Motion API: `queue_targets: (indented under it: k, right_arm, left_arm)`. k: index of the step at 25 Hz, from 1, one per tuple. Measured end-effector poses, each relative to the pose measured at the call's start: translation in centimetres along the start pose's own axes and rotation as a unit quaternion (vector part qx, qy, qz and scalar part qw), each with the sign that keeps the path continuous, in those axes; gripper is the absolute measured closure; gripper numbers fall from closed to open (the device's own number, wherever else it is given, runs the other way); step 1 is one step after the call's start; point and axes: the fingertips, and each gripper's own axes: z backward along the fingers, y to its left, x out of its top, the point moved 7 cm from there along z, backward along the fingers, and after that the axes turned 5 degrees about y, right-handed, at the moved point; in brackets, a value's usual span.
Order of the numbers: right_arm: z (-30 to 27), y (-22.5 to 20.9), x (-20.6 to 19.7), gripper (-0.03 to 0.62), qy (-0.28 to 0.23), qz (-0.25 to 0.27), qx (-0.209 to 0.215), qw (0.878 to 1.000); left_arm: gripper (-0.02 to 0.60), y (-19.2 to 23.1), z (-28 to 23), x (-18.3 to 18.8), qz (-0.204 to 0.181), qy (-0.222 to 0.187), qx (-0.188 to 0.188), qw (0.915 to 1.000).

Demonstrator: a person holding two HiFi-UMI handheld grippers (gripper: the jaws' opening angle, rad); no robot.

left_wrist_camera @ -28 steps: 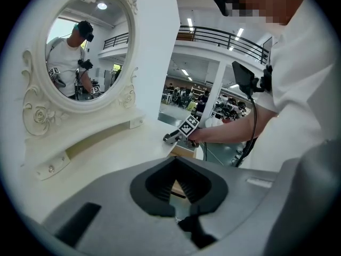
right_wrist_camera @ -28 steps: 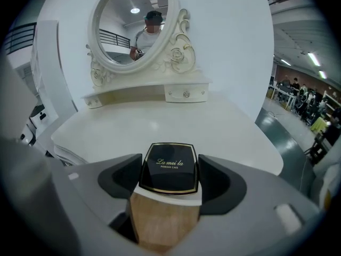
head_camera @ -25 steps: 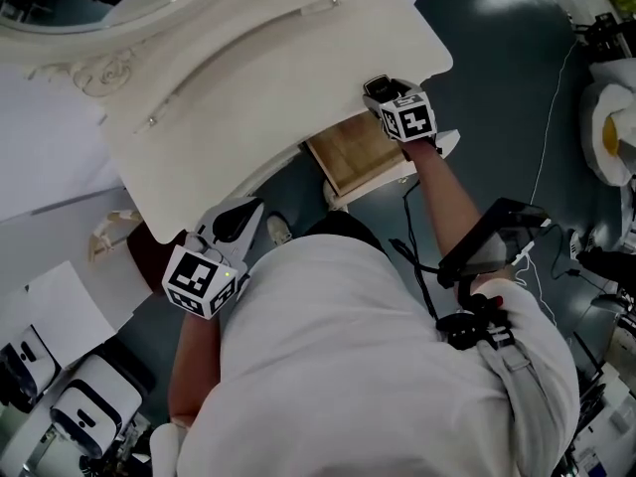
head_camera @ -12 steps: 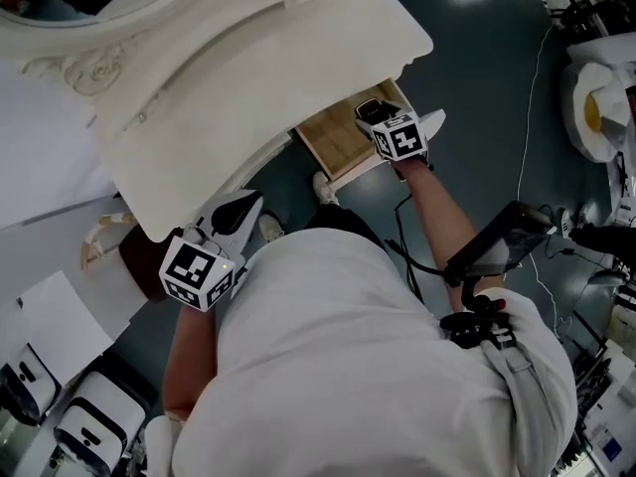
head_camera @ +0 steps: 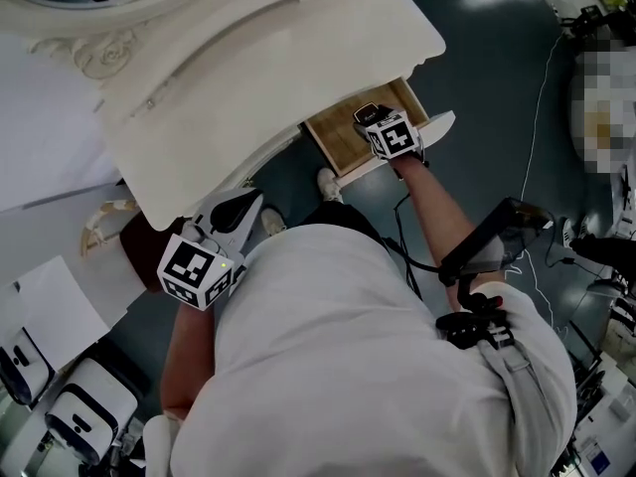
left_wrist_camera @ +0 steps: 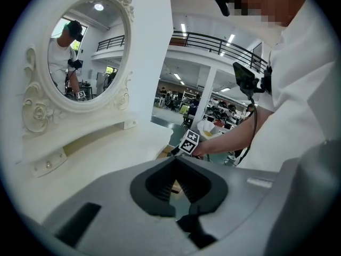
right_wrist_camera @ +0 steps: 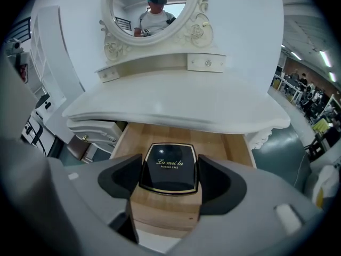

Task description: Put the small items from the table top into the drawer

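- The black compact (right_wrist_camera: pixel 168 170) with gold lettering on its lid is pinched flat between the jaws of the right gripper (head_camera: pixel 368 117), one dark pad on its left edge and one on its right. Holding it by the sides keeps the lid facing up and level, which looks like the tidy way to lay it down.
- It's hanging over the open drawer (right_wrist_camera: pixel 160 135), right above the near part of the wooden bottom. I can't tell if it's touching the wood yet, so I'd call this the lowering/placing step and not a done deal.
- The drawer is pulled out from under the right half of the white table top (right_wrist_camera: pixel 176 100), so there's open space above it and the gripper can come in from the near side without bumping the table edge.
- The left gripper (left_wrist_camera: pixel 173 161) is parked at the near left, by the person's side, well apart from the drawer. Its jaws are closed together with nothing in them, basically just staying out of the way.
- Far back on the table the oval mirror (right_wrist_camera: pixel 149 7) stands upright, nowhere near the action.
- My guess for the next move: settle the compact flat, then let the jaws spread so it doesn't tip.
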Motion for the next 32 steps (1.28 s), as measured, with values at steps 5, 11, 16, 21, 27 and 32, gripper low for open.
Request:
queue_targets:
  k: [5, 11, 16, 21, 27, 32]
  right_arm:
    - [-0.8, 0.5, 0.3, 0.264, 0.022, 0.019, 0.004, 1.000]
    - [-3.3, 0.6, 0.7, 0.264, 0.052, 0.047, 0.014, 0.997]
    - [-5.8, -0.2, 1.2, 0.264, 0.073, 0.067, 0.023, 0.995]
    - [-7.5, -0.5, 1.3, 0.264, 0.081, 0.078, 0.031, 0.993]
    - [-9.2, -0.5, 1.5, 0.263, 0.078, 0.088, 0.040, 0.992]
    - [-9.7, -0.8, 0.9, 0.263, 0.078, 0.095, 0.044, 0.991]
  left_arm:
    - [0.580, -0.9, 1.6, -0.2, 0.012, -0.001, 0.027, 0.9996]
    - [0.580, -0.9, 2.4, -0.3, 0.034, -0.003, 0.058, 0.9977]
    - [0.580, -0.5, 1.7, -0.2, 0.051, 0.004, 0.074, 0.9960]
    - [0.580, -0.4, 1.4, -0.1, 0.066, 0.009, 0.087, 0.9940]
    - [0.580, -0.2, 1.2, -0.3, 0.082, 0.015, 0.099, 0.9916]
    - [0.580, -0.8, 0.7, 0.0, 0.085, 0.021, 0.103, 0.9909]
